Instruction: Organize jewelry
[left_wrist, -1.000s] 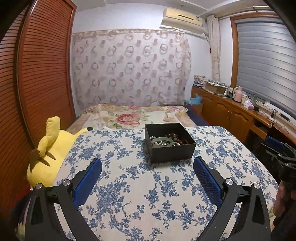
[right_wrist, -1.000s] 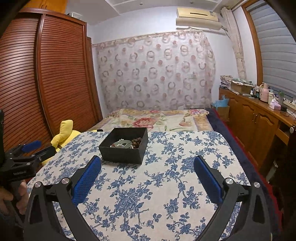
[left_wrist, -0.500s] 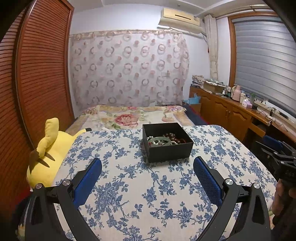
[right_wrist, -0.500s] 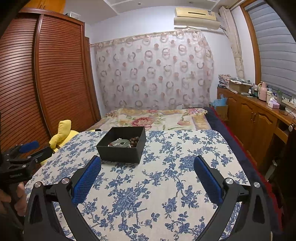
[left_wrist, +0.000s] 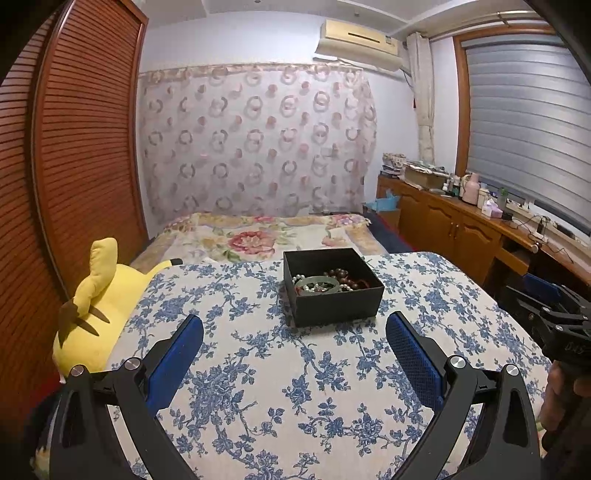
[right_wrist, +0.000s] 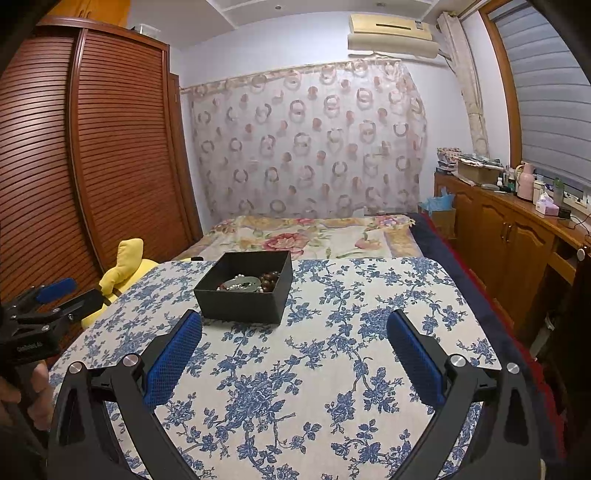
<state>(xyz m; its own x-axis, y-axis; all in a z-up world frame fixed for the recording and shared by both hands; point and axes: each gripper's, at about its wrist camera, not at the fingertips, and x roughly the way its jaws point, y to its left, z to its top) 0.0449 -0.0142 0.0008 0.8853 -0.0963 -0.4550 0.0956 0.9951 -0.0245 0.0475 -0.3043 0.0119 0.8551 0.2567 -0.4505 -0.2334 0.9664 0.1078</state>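
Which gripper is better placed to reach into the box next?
Left, marginally. The box sits almost centred ahead of the left gripper, but off to the left of the right gripper. Both have open jaws.

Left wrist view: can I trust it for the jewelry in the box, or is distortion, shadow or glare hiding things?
Left wrist: black box central, little warped; beads and green bangle sharp, no glare; fisheye bends the wardrobe edge. Right wrist: near wall hides part of the contents.
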